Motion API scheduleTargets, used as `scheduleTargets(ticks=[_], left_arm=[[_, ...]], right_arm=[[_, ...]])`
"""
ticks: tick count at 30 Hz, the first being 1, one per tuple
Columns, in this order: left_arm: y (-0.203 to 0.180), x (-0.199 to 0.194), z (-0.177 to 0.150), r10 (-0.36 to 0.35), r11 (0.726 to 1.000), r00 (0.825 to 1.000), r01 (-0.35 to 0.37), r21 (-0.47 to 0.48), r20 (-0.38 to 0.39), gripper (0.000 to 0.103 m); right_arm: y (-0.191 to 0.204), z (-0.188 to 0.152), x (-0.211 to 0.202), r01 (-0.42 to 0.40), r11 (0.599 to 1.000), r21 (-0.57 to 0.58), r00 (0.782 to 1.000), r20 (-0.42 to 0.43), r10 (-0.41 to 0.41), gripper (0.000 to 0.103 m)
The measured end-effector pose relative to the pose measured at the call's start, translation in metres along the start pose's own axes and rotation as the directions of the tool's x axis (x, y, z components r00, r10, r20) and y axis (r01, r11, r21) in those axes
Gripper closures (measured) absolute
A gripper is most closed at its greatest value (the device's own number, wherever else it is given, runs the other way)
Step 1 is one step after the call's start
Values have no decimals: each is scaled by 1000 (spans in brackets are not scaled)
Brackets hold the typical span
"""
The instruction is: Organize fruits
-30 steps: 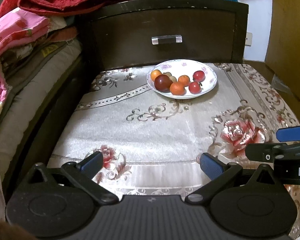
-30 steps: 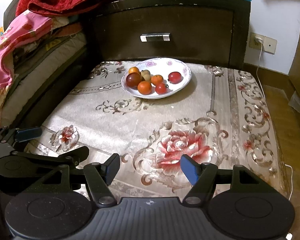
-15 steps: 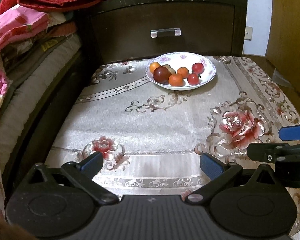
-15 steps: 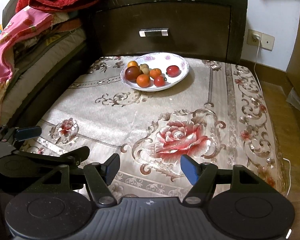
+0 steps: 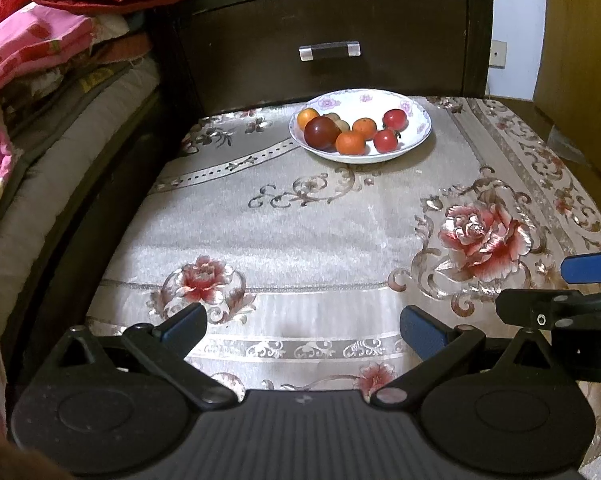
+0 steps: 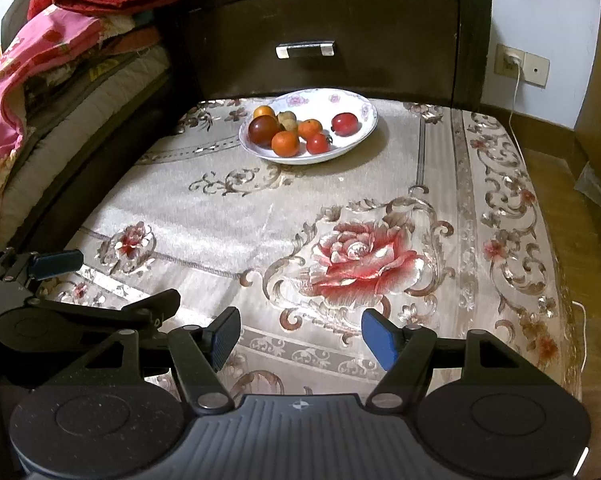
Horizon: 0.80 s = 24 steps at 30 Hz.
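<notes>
A white floral plate (image 5: 416, 114) (image 6: 364, 114) sits at the far end of a cloth-covered table. It holds several fruits: a dark red plum (image 5: 320, 132) (image 6: 263, 130), oranges (image 5: 350, 143) (image 6: 285, 143), red tomatoes (image 5: 394, 119) (image 6: 344, 123) and small brown fruits (image 6: 287, 123). My left gripper (image 5: 302, 328) is open and empty, low over the near edge of the table. My right gripper (image 6: 300, 336) is open and empty, also near the front edge. Each gripper shows at the side of the other's view.
A dark wooden drawer front with a clear handle (image 5: 329, 51) stands right behind the plate. Bedding and red and pink cloths (image 5: 40, 52) pile up on the left. A wall socket with a cable (image 6: 512, 60) and wooden floor lie to the right.
Both grippers have pulled back and tilted slightly; the plate now sits higher and farther in both views. Jaws stay open and empty.
</notes>
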State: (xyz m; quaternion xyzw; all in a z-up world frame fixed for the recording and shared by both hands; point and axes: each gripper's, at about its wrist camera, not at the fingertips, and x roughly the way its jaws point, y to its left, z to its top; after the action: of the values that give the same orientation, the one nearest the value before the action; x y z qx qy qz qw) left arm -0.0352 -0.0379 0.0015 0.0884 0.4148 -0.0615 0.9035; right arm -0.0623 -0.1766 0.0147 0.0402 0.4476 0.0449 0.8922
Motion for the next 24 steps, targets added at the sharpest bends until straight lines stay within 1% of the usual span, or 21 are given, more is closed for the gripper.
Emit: scheduleTargets(ticks=[24], left_arm=[[-1,3,-3,15,1000,1000,-15,3,-17,0]], right_arm=[[0,-4,5,-10,1000,5,1000,-22,10,38]])
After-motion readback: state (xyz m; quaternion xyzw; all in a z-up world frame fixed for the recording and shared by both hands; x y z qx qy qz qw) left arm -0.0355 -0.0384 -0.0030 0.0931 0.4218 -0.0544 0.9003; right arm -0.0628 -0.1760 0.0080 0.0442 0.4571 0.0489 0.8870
